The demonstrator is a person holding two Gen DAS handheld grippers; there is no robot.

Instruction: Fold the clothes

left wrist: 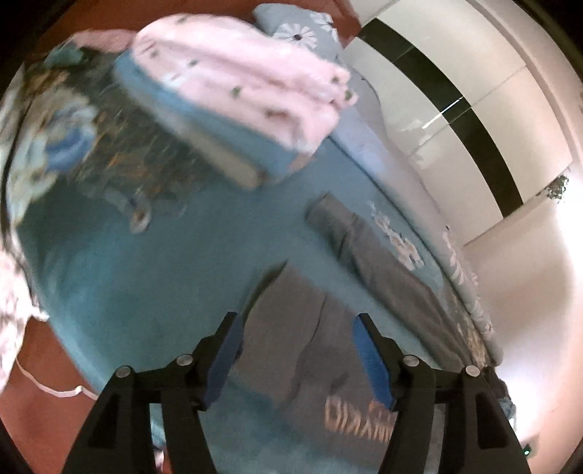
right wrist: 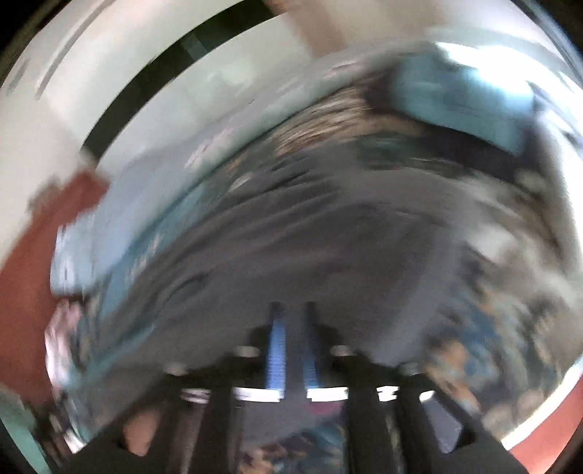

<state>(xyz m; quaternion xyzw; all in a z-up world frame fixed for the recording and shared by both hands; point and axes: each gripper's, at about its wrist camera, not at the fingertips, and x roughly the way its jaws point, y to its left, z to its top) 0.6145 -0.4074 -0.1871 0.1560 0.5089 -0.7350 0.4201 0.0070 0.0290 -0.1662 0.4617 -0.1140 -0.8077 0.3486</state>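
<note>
A grey garment (left wrist: 309, 364) with pale lettering lies flat on the teal bedsheet (left wrist: 145, 273), one sleeve (left wrist: 382, 255) stretched up to the right. My left gripper (left wrist: 297, 321) hovers over its upper edge, open wide, with nothing between its blue pads (left wrist: 226, 350). The right wrist view is badly smeared. In it the grey garment (right wrist: 328, 237) fills the middle. My right gripper (right wrist: 293, 310) is above the garment. Its fingers stand a narrow gap apart, and I see no cloth pinched between them.
A folded pink blanket (left wrist: 247, 80) rests on a folded blue one (left wrist: 204, 120) at the back of the bed. Dark floral cloth (left wrist: 73, 138) lies left. A flowered pillow (left wrist: 302, 29) and white wardrobe doors (left wrist: 473, 91) are beyond. Red-brown floor (left wrist: 36, 364) borders the bed.
</note>
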